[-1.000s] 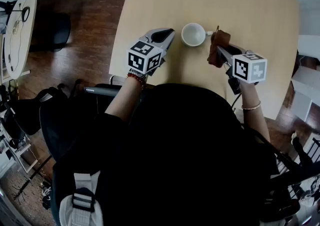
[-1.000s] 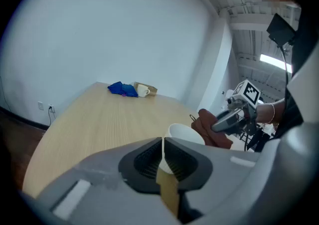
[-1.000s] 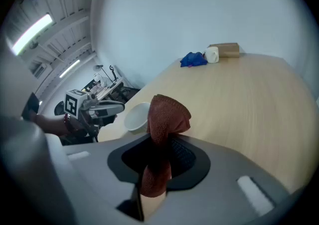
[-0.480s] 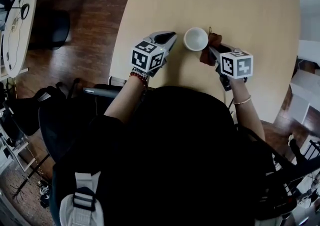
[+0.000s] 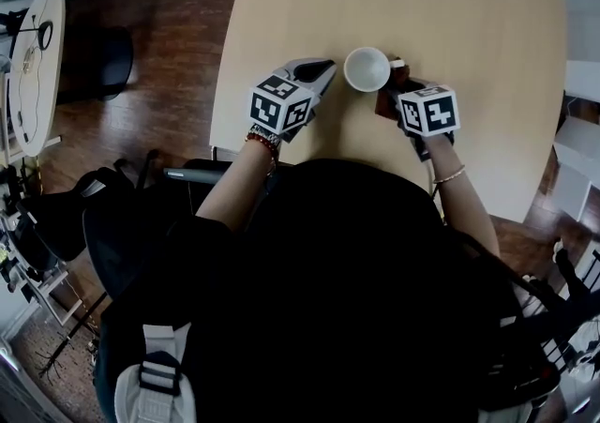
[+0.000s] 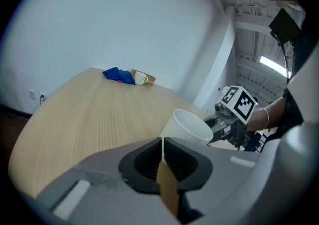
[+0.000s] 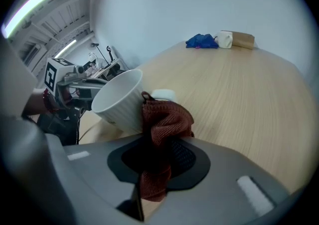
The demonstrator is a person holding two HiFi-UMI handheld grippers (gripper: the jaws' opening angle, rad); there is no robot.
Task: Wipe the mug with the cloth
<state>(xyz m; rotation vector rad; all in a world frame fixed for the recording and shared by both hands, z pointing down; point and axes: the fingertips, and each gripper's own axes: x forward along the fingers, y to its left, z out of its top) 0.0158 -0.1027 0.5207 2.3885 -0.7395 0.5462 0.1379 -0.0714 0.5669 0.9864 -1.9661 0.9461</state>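
Near the bench's [image 5: 469, 18] front edge, the mug [image 5: 367, 68] stands upright betw. my two grippers, mouth up, handle [image 7: 162, 94] toward my R side. R gripper [image 7: 154, 156]: jaws pinching the cloth [image 7: 164, 119], which bunches out the front & sits right at the mug's wall by the handle. Touching or a hair off, I can't tell. L gripper [image 6: 162, 151]: jaws pressed together, nothing in them, tip just beside the mug's L side, apart from it. Room: wide bare bench beyond the mug up to the far end, where a blue heap [image 6: 118, 75], small cup [image 6: 140, 78] & brown box [image 6: 149, 78] sit well apart from me. Front edge is close behind both grippers; floor [image 5: 141, 65] lies off the L edge.
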